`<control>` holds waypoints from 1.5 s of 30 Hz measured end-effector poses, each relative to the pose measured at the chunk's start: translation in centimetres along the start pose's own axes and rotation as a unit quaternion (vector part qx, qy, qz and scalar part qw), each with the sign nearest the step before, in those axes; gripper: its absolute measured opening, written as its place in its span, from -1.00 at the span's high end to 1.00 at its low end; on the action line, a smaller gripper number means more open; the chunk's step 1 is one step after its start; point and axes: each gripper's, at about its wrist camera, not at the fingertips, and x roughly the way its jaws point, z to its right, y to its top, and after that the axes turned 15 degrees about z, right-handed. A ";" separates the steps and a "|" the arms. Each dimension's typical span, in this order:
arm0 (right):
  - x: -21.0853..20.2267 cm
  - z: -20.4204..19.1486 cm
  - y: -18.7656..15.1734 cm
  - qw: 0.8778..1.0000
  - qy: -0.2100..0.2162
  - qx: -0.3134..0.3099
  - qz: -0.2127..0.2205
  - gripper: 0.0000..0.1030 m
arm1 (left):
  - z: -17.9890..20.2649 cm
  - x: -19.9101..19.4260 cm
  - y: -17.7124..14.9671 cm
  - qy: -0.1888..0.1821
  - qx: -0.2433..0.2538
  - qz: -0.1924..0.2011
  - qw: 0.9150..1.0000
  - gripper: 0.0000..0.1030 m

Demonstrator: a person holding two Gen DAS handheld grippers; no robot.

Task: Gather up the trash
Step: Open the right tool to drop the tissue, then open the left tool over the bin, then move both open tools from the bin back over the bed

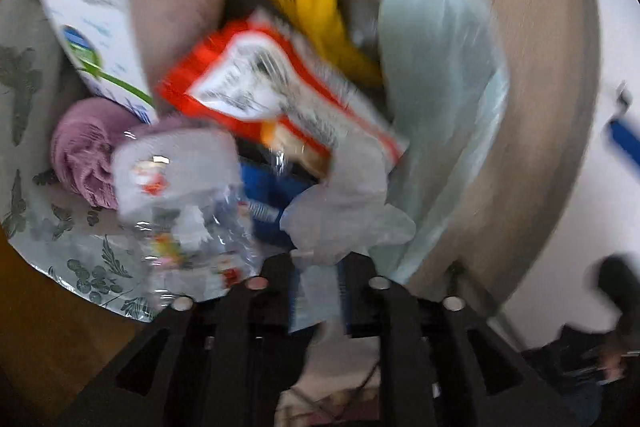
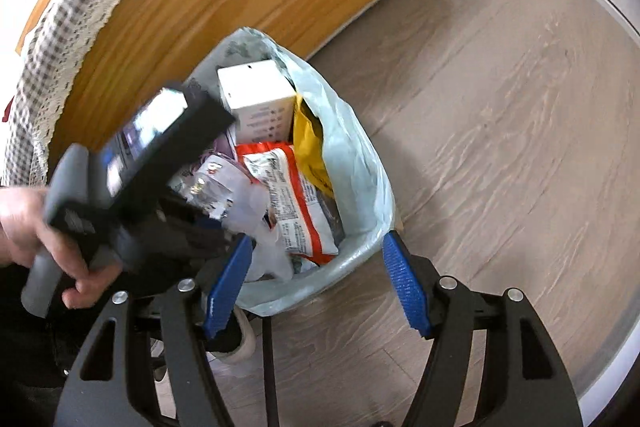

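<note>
Mostly done, seemingly: bag-lined bin (image 2: 360, 163) at frame centre, packed with white carton (image 2: 256, 107), red-and-white wrapper (image 2: 296, 199), yellow packet (image 2: 308, 139). Left gripper (image 1: 316, 267) above it, translucent plastic scrap (image 1: 344, 223) between its fingers, pinched or loose unclear; right gripper (image 2: 316, 287) spread, empty.

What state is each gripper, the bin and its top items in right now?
Left gripper: above bin, pale plastic scrap between fingers, grip unclear.
Right gripper: open, empty.
Trash bin: lined, nearly full.
White box: closed, inside bin.
</note>
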 end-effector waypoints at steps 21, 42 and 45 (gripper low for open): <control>-2.3 -1.7 2.1 0.998 -0.043 -0.043 0.013 -0.28 | -3.9 -12.2 1.1 0.014 -0.054 0.100 0.993 -0.50; -11.1 -29.2 11.5 0.942 0.013 -0.277 0.188 -0.31 | -30.4 -43.2 -30.6 0.095 -0.358 0.573 0.731 -0.73; -10.5 -34.7 11.3 0.935 0.049 -0.289 0.199 -0.34 | -36.6 -40.4 -35.3 0.041 -0.440 0.568 0.694 -0.65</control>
